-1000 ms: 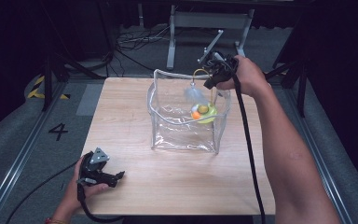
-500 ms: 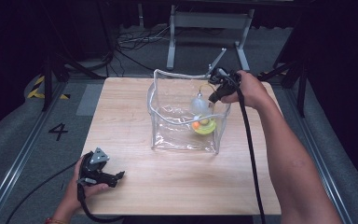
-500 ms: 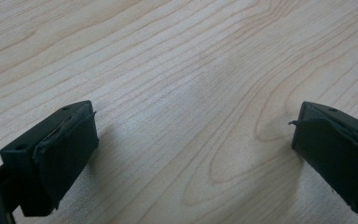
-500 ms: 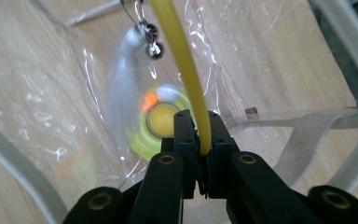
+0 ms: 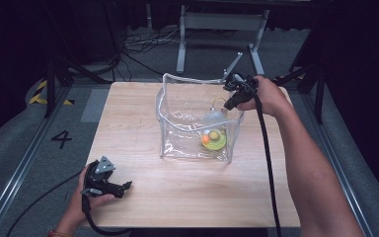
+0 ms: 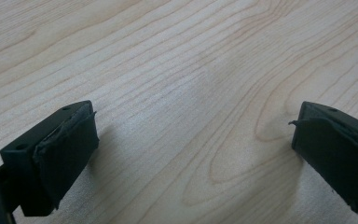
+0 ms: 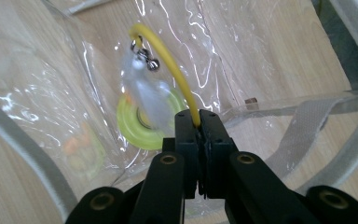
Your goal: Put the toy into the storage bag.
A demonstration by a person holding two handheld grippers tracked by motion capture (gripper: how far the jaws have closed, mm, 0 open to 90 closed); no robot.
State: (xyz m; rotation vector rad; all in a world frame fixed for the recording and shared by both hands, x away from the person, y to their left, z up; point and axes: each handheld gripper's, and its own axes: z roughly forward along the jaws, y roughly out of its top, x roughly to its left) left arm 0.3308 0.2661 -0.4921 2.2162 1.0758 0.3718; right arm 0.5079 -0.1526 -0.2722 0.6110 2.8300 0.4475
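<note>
Under the clear bag (image 5: 197,129), a pale wooden table (image 5: 138,118), grey carpet (image 5: 15,143) around.

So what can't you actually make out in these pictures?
- White fluffy charm on the yellow loop: blurred in the right gripper view, its shape unclear.
- Items at the bottom of the clear bag: smeared by glare; the yellow ring is plain, the orange piece isn't.
- Right gripper: the high view's hand covers it.

A pale wooden surface (image 5: 143,128) with visible grain carries 1 clear plastic bag (image 5: 177,133), standing open near the middle toward the far edge. The left hand-held gripper (image 5: 121,187) rests on it at the near left corner.
</note>
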